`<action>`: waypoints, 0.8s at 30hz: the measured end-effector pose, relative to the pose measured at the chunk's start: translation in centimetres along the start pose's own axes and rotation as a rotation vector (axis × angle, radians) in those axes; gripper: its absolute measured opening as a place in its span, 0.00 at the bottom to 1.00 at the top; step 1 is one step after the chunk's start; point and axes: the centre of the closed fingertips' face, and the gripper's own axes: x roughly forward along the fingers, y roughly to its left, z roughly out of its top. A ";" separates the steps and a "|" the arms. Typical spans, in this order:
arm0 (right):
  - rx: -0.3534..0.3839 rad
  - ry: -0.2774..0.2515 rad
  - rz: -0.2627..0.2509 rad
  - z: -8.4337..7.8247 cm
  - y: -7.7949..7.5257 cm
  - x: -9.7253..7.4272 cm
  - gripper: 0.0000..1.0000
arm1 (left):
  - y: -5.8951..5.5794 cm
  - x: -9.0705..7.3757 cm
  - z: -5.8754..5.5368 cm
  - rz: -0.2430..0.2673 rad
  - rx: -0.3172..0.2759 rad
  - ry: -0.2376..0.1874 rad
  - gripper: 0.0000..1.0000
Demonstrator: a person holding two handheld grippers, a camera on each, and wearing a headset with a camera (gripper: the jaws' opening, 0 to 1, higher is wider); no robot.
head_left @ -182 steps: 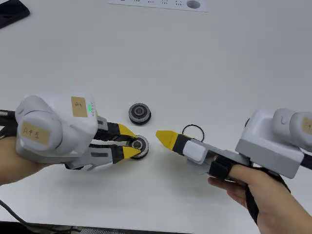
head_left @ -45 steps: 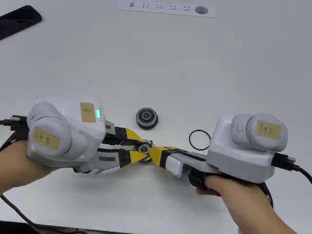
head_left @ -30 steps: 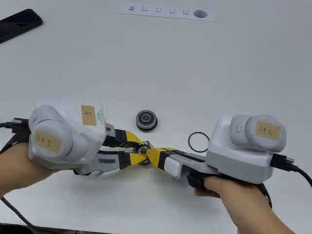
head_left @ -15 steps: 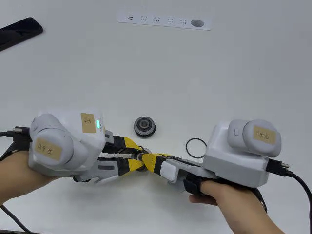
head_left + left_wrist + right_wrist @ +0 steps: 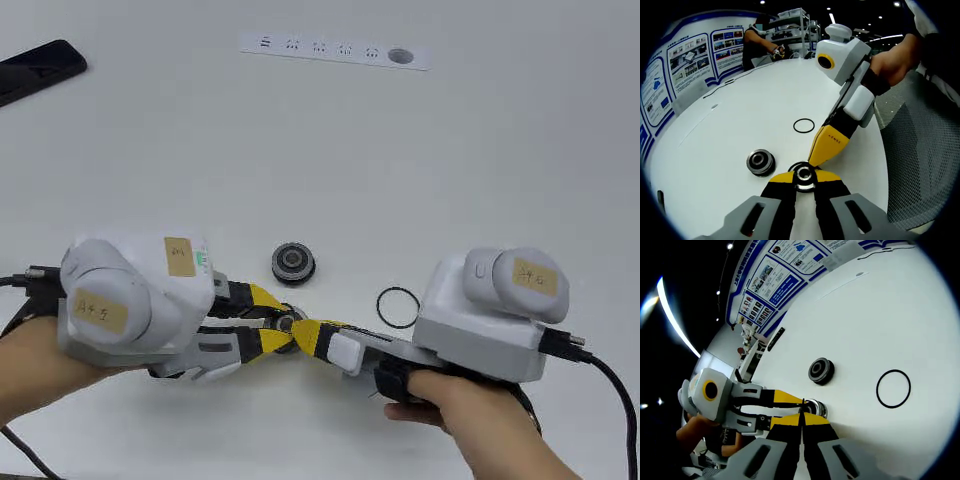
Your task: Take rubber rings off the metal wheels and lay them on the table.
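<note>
The left gripper [image 5: 274, 322] is clamped on a metal wheel [image 5: 804, 175] and holds it close to the white table [image 5: 450, 150]. The right gripper [image 5: 304, 335] is pressed closed with its tips against that wheel's rim. Whether rubber is caught between those tips cannot be told. If the tips pinch no rubber, a pull slips off and the ring does not lift from its groove. If they bite too little rubber, the ring may stretch and snap back, or spring free and roll away. A pull across the left jaws can twist the wheel out of its clamp and drop it. The crossed yellow tips leave little room, so the two grippers can foul each other. A second wheel [image 5: 293, 263] lies just beyond the tips, and a loose rubber ring [image 5: 399, 306] lies flat beside the right gripper's body. Neither appears to block the pull. A power strip [image 5: 333, 50] and a phone [image 5: 40, 68] lie well apart at the far side.
</note>
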 end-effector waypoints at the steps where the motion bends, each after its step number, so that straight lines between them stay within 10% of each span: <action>1: 0.004 0.000 0.001 0.0 0.0 0.0 0.02 | 0.0 0.0 0.0 -0.001 0.003 0.002 0.14; 24: 0.028 -0.010 0.031 0.4 1.2 -0.4 0.02 | 1.2 -3.2 1.2 0.081 -0.008 -0.051 0.19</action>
